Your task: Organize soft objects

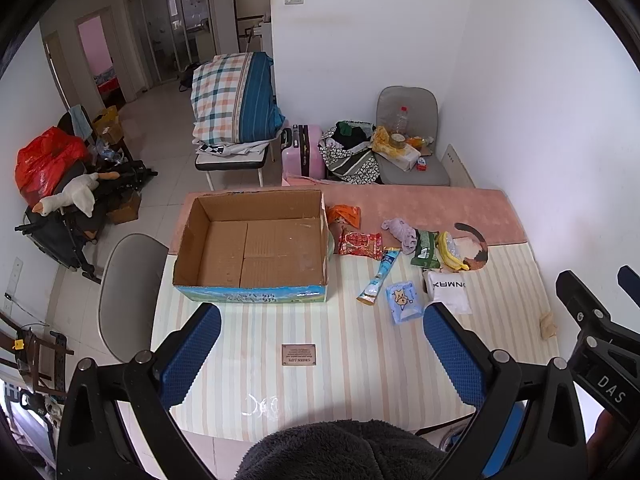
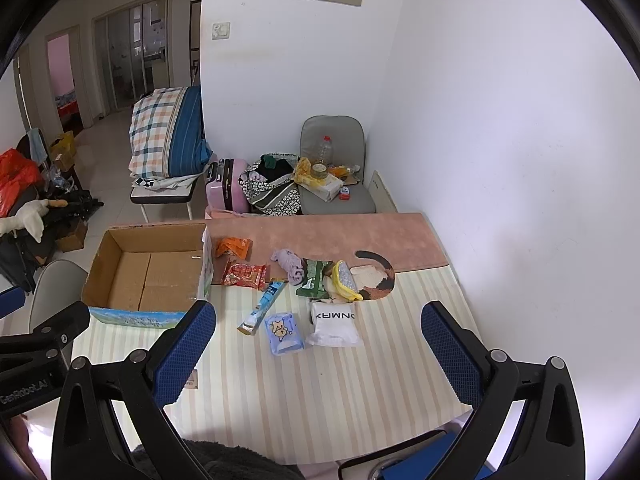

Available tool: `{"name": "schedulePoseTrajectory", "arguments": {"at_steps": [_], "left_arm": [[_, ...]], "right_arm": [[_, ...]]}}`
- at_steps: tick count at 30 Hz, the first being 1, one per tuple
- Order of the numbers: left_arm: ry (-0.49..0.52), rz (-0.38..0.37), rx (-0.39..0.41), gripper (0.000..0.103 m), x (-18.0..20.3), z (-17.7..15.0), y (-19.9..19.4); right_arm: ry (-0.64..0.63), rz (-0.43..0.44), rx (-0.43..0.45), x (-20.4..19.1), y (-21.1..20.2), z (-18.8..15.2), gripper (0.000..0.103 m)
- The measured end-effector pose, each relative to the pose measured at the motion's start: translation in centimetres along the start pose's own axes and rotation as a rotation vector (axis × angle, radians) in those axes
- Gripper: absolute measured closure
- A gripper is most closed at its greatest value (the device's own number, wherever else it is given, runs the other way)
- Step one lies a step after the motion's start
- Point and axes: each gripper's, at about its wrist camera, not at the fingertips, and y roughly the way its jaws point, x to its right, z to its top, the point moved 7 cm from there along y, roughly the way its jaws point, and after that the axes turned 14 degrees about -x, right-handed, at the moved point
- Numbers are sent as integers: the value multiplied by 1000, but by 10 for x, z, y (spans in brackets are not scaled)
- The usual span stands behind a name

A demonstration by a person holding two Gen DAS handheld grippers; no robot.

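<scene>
Both sets of fingers spread wide and holding nothing, hovering over the near edge of the striped table (image 2: 328,392). Right gripper (image 2: 318,350) closer to the scattered soft packets; left gripper (image 1: 322,354) aimed more at the cardboard box (image 1: 252,248), empty and open-topped, at the table's left. Just ahead of the right fingers (image 2: 448,354), between them in the right wrist view: a small blue tissue packet (image 2: 283,333) lying flat, and touching its right side a white pouch (image 2: 333,326) with black lettering. Slightly left and farther, a long blue tube-shaped sachet (image 2: 262,307), long axis slanting from near-left to far-right, near end pointing roughly at the inner right finger. Beyond these, a red snack packet (image 2: 244,275), a green packet (image 2: 314,282), a yellow-edged pouch (image 2: 345,280) and a crumpled lilac cloth (image 2: 289,266), bunched close together. Farthest, an orange wrapper (image 2: 234,247) just beside the box wall. Likely first pick: the nearest packet with the right, then a carry leftward to the box.
</scene>
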Motion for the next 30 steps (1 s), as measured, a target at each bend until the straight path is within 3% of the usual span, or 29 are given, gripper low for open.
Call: {"name": "schedulePoseTrajectory", "arguments": {"at_steps": [11, 18, 22, 30], "left_arm": [[2, 4, -6, 0, -1, 0, 2], [14, 24, -34, 0, 2, 30, 34], [44, 21, -82, 0, 17, 62, 80], [156, 43, -293, 0, 66, 108, 225]], "right_arm": [[8, 19, -10, -1, 6, 5, 0], [73, 28, -95, 20, 53, 14, 0], [103, 31, -222, 42, 119, 20, 0], [154, 100, -562, 77, 318, 17, 0]]}}
